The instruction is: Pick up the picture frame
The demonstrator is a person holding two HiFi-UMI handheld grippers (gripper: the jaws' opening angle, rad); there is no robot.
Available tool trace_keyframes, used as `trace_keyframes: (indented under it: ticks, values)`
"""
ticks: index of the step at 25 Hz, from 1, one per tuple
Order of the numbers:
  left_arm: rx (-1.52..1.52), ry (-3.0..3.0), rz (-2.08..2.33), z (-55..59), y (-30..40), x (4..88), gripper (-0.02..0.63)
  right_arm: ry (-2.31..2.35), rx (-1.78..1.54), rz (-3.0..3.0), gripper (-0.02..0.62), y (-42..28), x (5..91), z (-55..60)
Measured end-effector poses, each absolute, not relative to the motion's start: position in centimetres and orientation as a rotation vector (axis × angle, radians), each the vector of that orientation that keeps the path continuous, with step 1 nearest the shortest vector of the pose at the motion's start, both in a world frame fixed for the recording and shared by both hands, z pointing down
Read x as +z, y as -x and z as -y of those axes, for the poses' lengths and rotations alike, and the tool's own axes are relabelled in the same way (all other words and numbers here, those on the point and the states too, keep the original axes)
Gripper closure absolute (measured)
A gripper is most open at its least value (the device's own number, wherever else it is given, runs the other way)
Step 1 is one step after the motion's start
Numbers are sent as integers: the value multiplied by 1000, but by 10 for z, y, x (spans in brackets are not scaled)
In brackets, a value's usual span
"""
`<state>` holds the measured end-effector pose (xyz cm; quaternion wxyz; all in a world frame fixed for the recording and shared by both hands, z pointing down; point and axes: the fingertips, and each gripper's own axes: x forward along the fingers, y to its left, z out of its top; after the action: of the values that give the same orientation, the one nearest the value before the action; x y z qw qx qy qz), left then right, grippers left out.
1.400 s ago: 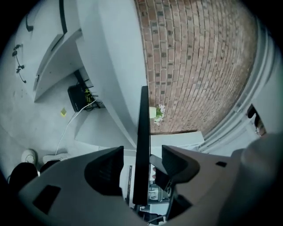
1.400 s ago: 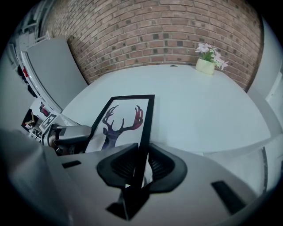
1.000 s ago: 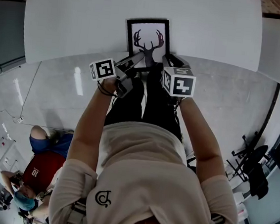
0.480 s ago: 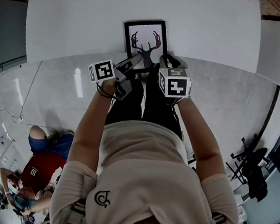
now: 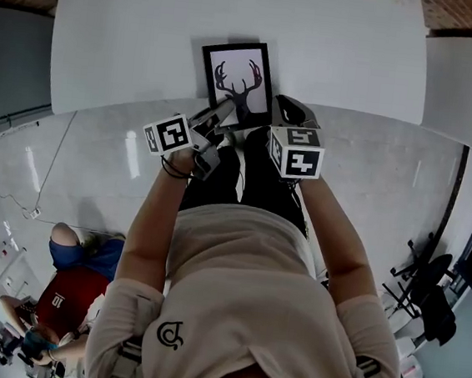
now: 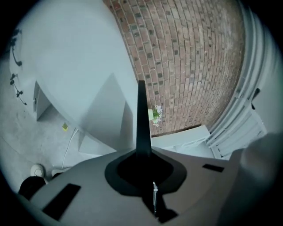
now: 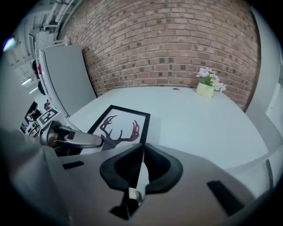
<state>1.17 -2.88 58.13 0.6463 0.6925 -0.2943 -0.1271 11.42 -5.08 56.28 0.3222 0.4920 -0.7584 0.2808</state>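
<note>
The picture frame (image 5: 237,79), black-edged with an antler print, is at the front edge of the white table (image 5: 134,39). My left gripper (image 5: 222,109) is shut on its near left edge. In the left gripper view the picture frame (image 6: 141,119) rises edge-on as a thin dark strip from between the left gripper's (image 6: 142,152) pressed pads. My right gripper (image 5: 285,107) holds the near right edge. Its jaws have just been closing, and in the right gripper view the right gripper (image 7: 141,154) pinches the picture frame (image 7: 119,126) by a thin pale edge. The left gripper (image 7: 75,139) shows there at the left.
A small pot of flowers (image 7: 208,86) stands at the table's far side before a brick wall (image 7: 168,48). A second white table (image 5: 456,90) adjoins on the right. A person (image 5: 75,284) sits on the floor at lower left; office chairs (image 5: 427,288) stand at the right.
Both grippers have closed on the frame's near edge and risen a little. The frame has shifted slightly left and away in the head view.
</note>
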Motion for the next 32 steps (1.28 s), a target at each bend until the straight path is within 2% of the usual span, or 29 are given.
trace_keyframes:
  ticks: [6,17,32]
  values:
    - [-254,-1779,855,53,21,531,583,-1359,728,2047,586,-118,539,62]
    - [-182,-2198,1238,89,53,415,583,-1388,504,2284,588,-110,455,88]
    - [101,-2607,1792,91,73,302,583,-1448,226,2533,589,-107,360,99]
